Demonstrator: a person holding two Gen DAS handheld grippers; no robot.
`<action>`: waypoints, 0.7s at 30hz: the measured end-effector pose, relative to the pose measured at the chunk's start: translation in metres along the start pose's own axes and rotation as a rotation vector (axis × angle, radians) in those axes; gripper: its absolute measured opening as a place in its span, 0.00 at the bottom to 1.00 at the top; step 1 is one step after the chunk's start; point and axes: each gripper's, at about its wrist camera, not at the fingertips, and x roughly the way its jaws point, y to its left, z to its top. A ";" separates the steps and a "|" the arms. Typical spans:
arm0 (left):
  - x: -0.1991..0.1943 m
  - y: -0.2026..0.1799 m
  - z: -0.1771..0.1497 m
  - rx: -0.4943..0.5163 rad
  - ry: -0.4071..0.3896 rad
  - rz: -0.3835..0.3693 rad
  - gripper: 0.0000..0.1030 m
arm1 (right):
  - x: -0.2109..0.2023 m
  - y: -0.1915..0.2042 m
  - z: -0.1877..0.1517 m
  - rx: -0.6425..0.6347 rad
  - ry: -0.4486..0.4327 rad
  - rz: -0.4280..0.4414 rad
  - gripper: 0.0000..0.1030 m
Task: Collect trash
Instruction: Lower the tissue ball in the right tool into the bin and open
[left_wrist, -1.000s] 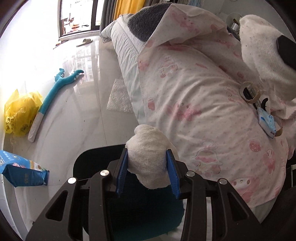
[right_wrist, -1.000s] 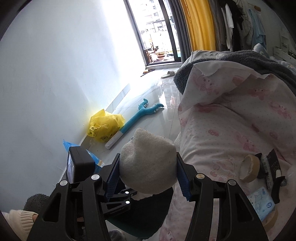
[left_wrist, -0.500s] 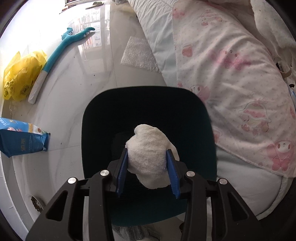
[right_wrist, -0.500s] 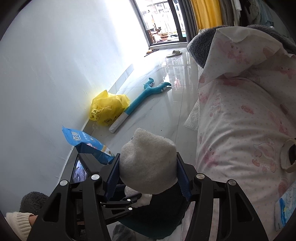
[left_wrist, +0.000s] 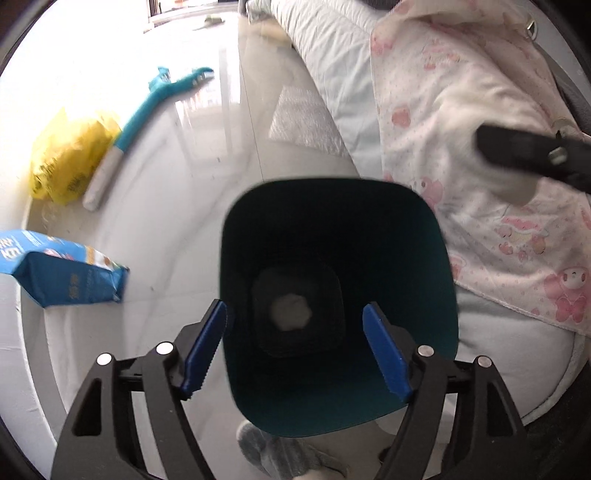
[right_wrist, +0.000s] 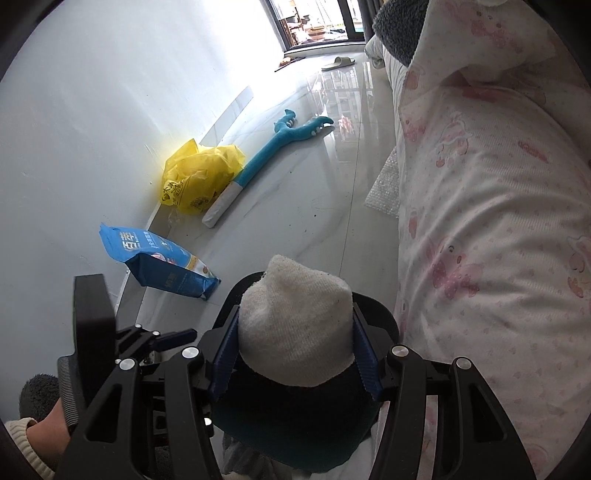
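Glossy white floor (left_wrist: 207, 155) beside the bed (right_wrist: 480, 221): the left gripper (left_wrist: 295, 347) has just been opening its fingers, nothing between them, one wad (left_wrist: 290, 313) lying in the bin (left_wrist: 424, 258). The right gripper (right_wrist: 295, 354) clamps a second wad (right_wrist: 295, 325) above the bin, not yet released.

A yellow plastic bag (right_wrist: 201, 177) slumps against the white wall (right_wrist: 92, 110), touching a teal long-handled plush toy (right_wrist: 266, 155) on the glossy floor (right_wrist: 314, 206). Nearby lies a blue snack bag (right_wrist: 162, 264). A pink-patterned quilt (right_wrist: 491, 229) covers the bed.
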 end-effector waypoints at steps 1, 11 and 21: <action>-0.004 0.002 0.001 -0.002 -0.021 -0.001 0.76 | 0.005 0.001 -0.001 0.002 0.009 0.000 0.55; -0.074 0.004 0.012 0.017 -0.287 0.076 0.85 | 0.050 0.018 -0.011 -0.043 0.082 -0.039 0.55; -0.123 0.013 0.025 -0.064 -0.434 0.023 0.92 | 0.069 0.022 -0.025 -0.088 0.139 -0.086 0.56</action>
